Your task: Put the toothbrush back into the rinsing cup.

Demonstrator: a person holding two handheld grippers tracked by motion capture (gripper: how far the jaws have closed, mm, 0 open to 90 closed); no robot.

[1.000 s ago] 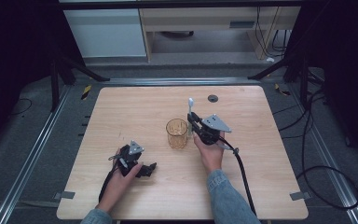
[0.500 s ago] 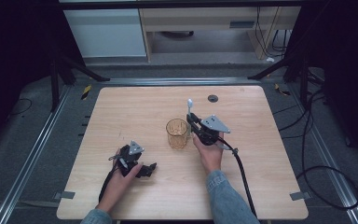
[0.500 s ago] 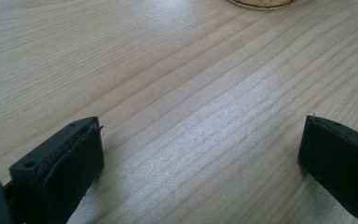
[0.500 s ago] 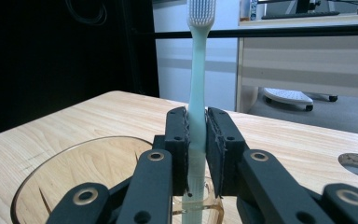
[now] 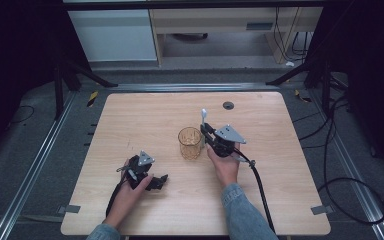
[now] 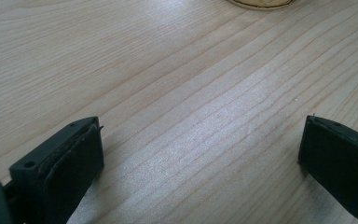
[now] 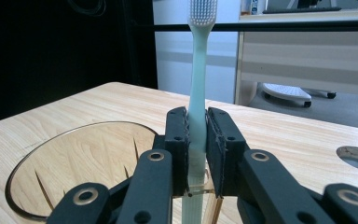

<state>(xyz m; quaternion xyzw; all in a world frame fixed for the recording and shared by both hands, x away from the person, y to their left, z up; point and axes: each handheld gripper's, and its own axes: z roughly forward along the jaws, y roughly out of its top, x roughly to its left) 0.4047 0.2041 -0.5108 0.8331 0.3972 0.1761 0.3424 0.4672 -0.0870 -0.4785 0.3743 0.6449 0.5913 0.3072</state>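
A pale green toothbrush (image 7: 196,93) stands upright, bristles on top, with my right gripper (image 7: 196,140) shut on its handle. It is held right beside the amber glass cup (image 7: 84,163), at the cup's right rim. In the high view the right gripper (image 5: 206,131) is just right of the cup (image 5: 190,143), with the toothbrush (image 5: 203,116) rising above it. My left gripper (image 5: 159,182) rests low on the table at the front left, jaws wide apart. Bare wood lies between its two black pads (image 6: 81,154), and the cup's base (image 6: 261,3) sits far ahead.
The wooden table (image 5: 145,115) has a round cable hole (image 5: 228,105) at the back right. A cable (image 5: 260,192) trails from the right gripper toward the front edge. Metal rails and dark stands flank the table; white cabinets stand behind it.
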